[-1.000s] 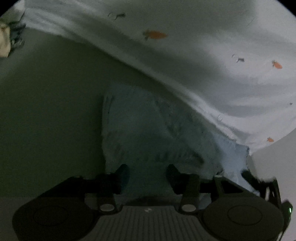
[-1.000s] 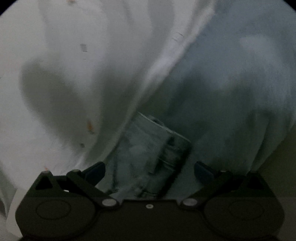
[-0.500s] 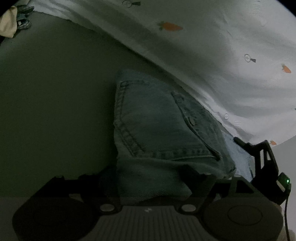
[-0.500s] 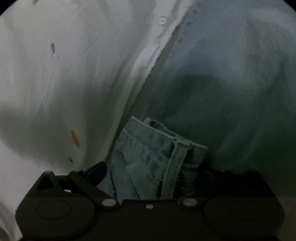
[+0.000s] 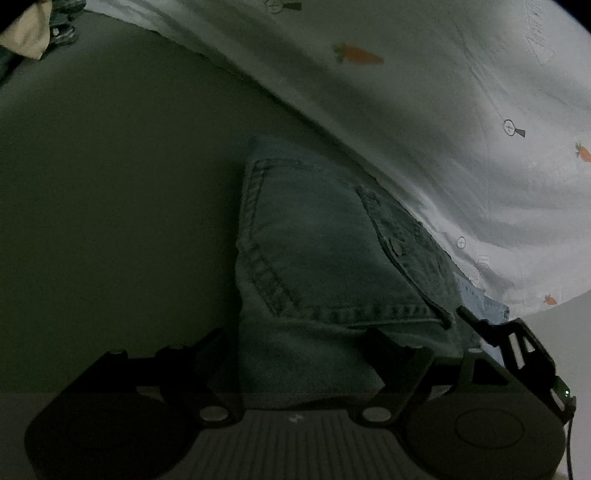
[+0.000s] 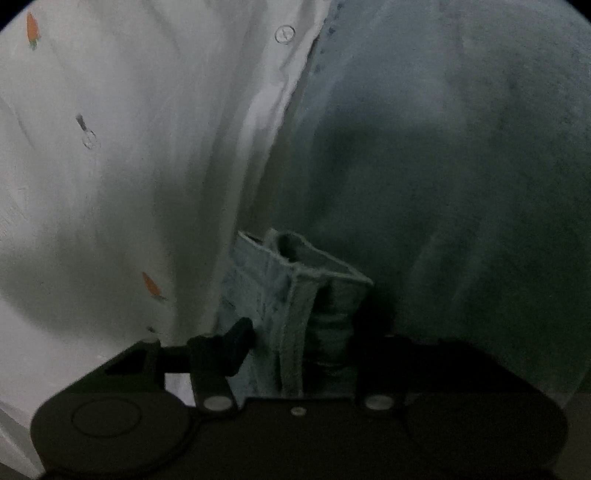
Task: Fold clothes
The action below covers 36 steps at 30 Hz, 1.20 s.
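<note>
Light blue jeans [image 5: 325,251] fill the middle of the left wrist view, back pocket and seams facing me. My left gripper [image 5: 299,339] is shut on their near edge; the denim bulges between the fingers and hides the tips. In the right wrist view my right gripper [image 6: 306,332] is shut on the jeans' waistband [image 6: 295,295], which stands up with a belt loop between the fingers. The left finger [image 6: 238,334] presses the cloth, and the other finger is lost in shadow. More of the denim [image 6: 461,166] spreads beyond on the right.
A white shirt with small carrot prints [image 5: 443,110] hangs or lies just behind the jeans, also on the left of the right wrist view [image 6: 129,147]. A grey-green surface [image 5: 110,184] extends to the left. A small heap of clothes [image 5: 33,33] sits far left. A black frame with a green light [image 5: 517,347] is close on the right.
Both grippers have moved onto the jeans. The right gripper went from wide open to shut on the waistband. The denim now fills the left gripper's gap, and the blur has settled.
</note>
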Motion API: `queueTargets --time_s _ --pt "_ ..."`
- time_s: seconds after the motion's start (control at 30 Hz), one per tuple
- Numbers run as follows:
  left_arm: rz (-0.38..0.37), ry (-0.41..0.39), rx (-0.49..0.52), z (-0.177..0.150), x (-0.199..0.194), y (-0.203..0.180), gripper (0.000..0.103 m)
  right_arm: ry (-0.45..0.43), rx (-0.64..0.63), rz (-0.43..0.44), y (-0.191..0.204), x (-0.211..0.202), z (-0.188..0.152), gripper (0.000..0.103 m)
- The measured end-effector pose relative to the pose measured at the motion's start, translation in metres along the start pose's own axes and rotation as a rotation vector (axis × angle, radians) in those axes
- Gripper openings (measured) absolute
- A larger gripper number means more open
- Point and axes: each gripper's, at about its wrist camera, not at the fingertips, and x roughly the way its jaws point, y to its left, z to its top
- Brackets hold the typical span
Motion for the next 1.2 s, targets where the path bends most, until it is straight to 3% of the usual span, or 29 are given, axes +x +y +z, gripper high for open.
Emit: queueTargets --time_s 0.1,0.13,0.2,0.27,0.3,0.4,0.47,0.53,0.6,0.67,0.77,0.83,0.97,1.1,1.2 --pt "0.008 -0.001 0.01 -0.001 -0.002 -0.001 0.083 0.03 -0.095 -0.052 0.016 0.011 -0.004 0.074" --pt "0.011 -0.001 0.012 -0.001 -0.002 -0.002 0.084 0.04 -0.127 -0.067 0.022 0.015 -0.005 0.073" --pt "0.018 0.001 0.015 0.001 -0.001 -0.002 0.084 0.047 -0.14 -0.096 0.027 0.018 -0.004 0.064" --pt "0.035 0.002 0.03 0.002 -0.002 -0.006 0.084 0.037 -0.126 -0.088 0.028 0.014 -0.002 0.047" --pt "0.049 0.001 0.046 0.004 -0.003 -0.009 0.084 0.025 -0.108 -0.067 0.027 0.008 0.0 0.034" --pt "0.089 -0.016 0.145 0.01 -0.008 -0.031 0.082 -0.009 -0.223 0.012 0.048 -0.015 0.002 0.028" --pt "0.093 -0.041 0.205 0.015 -0.014 -0.048 0.082 -0.041 -0.361 0.034 0.068 -0.032 0.0 0.027" --pt "0.071 -0.072 0.249 0.018 -0.021 -0.064 0.082 -0.094 -0.396 0.051 0.074 -0.055 0.006 0.026" --pt "0.075 -0.082 0.292 0.018 -0.022 -0.079 0.082 -0.145 -0.43 0.065 0.078 -0.077 0.012 0.026" --pt "0.097 -0.057 0.325 0.014 -0.013 -0.089 0.082 -0.144 -0.425 0.01 0.063 -0.08 0.016 0.026" --pt "0.135 0.047 0.342 -0.003 0.016 -0.091 0.082 -0.142 -0.417 -0.072 0.041 -0.084 0.022 0.031" --pt "0.17 0.11 0.362 -0.02 0.034 -0.088 0.083 -0.14 -0.412 -0.126 0.026 -0.087 0.027 0.041" --pt "0.182 0.105 0.39 -0.028 0.035 -0.085 0.086 -0.137 -0.401 -0.233 -0.003 -0.093 0.035 0.044" --pt "0.213 0.12 0.405 -0.025 0.032 -0.094 0.085 -0.171 -0.418 -0.215 -0.007 -0.117 0.039 0.053" --pt "0.245 0.107 0.457 -0.027 0.03 -0.106 0.085 -0.274 -0.395 -0.211 -0.013 -0.134 0.059 0.058"
